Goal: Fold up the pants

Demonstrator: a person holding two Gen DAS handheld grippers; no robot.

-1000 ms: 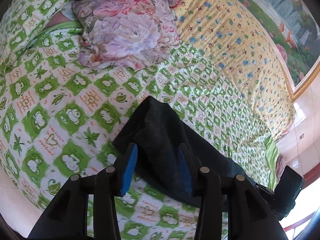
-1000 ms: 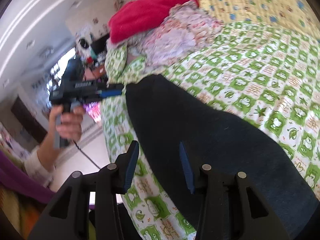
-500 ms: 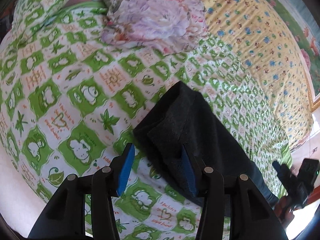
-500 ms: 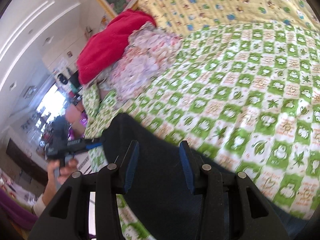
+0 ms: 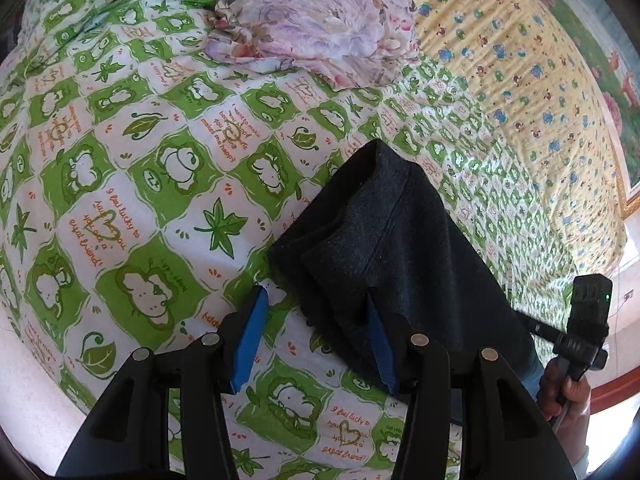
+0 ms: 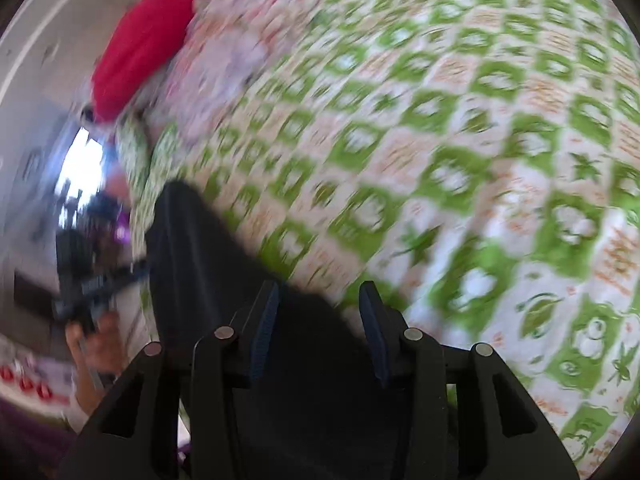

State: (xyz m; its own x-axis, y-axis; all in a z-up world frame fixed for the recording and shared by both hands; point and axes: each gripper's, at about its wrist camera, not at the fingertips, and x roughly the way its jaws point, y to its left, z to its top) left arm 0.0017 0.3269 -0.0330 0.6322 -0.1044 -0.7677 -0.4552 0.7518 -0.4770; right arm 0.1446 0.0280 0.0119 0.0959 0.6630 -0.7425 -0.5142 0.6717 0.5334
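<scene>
**Dark pants lie on the green checked bedspread, both grippers apart over them**

The dark pants lie flat on the green-and-white checked bedspread, folded into a long strip. In the left wrist view the strip's long axis runs from a blunt, squared end near the middle of the bedspread down and to the right, toward the bed's near edge. That blunt end points toward the floral pillow, which lies well apart from it. A seam runs lengthwise along the top layer.

The left gripper hangs over a lower corner of the blunt end. Its blue pads stand apart with bedspread and the pants' edge between them; the pads press on nothing. The right pad overlaps the fabric's edge in the picture; whether it touches I cannot tell.

The right gripper shows in a blurred picture, at the pants' other end. Its fingers stand partly apart, with dark cloth between and beneath them; whether they pinch it I cannot tell. Beyond the pillow lies a red blanket.
</scene>
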